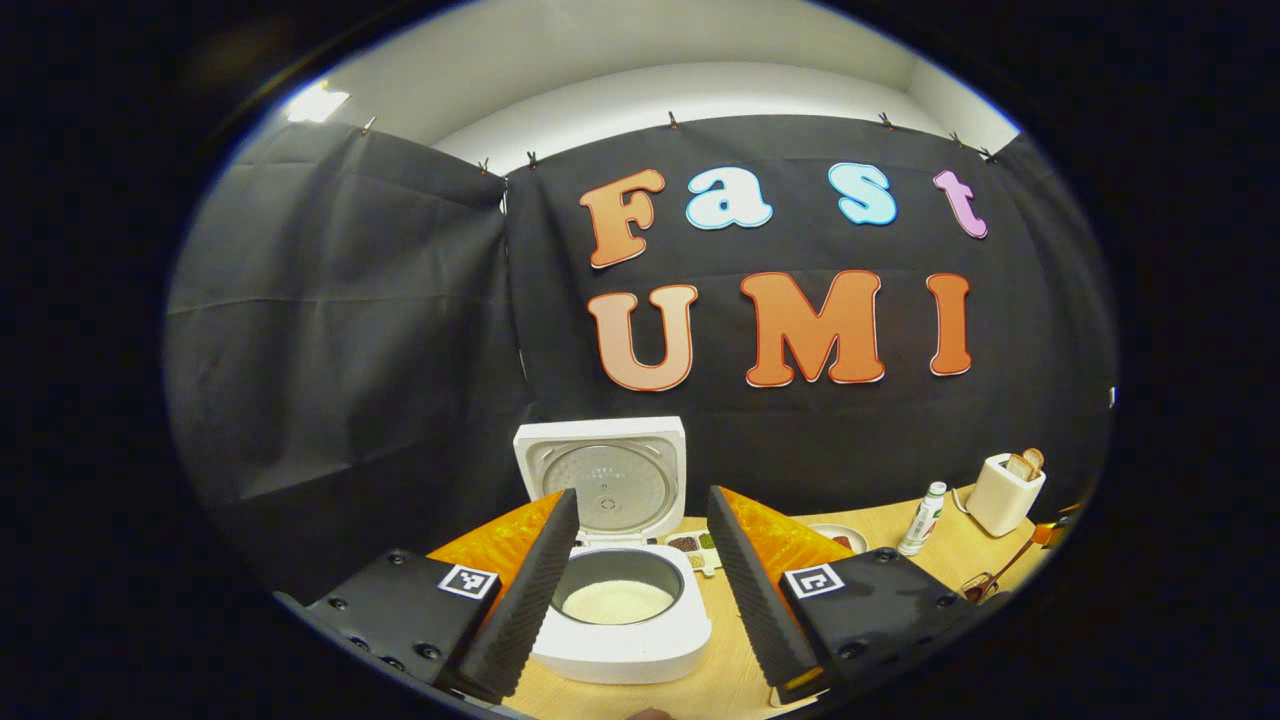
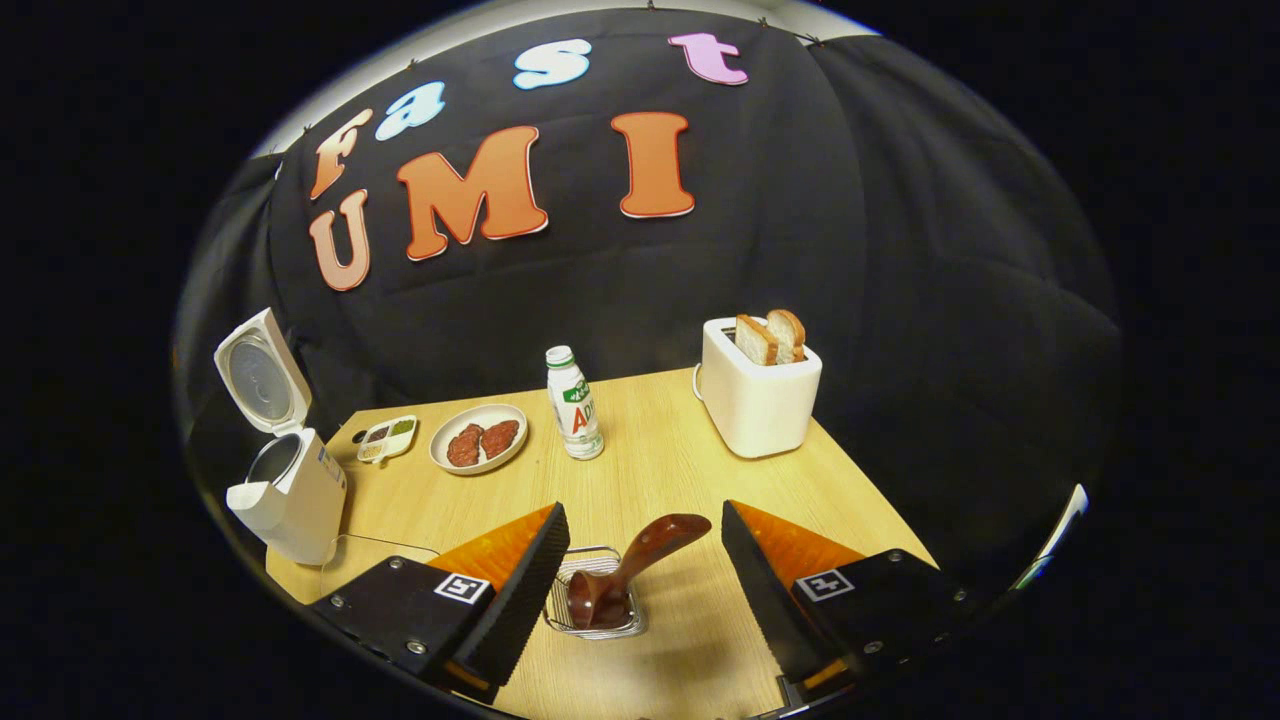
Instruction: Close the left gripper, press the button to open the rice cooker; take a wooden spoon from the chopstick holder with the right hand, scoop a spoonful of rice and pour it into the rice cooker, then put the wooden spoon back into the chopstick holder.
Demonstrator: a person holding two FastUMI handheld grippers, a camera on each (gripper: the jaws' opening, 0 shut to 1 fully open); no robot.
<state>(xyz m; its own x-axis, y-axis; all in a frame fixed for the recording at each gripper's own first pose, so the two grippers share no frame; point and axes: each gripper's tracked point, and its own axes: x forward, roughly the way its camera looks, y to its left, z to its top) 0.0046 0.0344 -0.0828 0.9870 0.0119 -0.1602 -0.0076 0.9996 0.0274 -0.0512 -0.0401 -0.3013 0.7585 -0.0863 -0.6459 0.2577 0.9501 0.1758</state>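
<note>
The white rice cooker (image 1: 625, 640) stands with its lid (image 1: 603, 478) raised, and white rice lies in its pot (image 1: 617, 600). My left gripper (image 1: 640, 590) is open, hovering in front of and above the cooker, nothing between its fingers. In the right gripper view the cooker (image 2: 290, 495) stands at the table's left edge, lid up. A dark wooden spoon (image 2: 630, 570) rests in the wire chopstick holder (image 2: 595, 605), handle leaning up to the right. My right gripper (image 2: 645, 590) is open, its fingers on either side of the holder and apart from the spoon.
A white toaster (image 2: 757, 400) with bread slices stands at the back right. A small bottle (image 2: 574, 404), a plate with meat patties (image 2: 479, 438) and a small divided dish (image 2: 388, 437) stand along the back. The wooden table (image 2: 680, 480) ends close behind the toaster.
</note>
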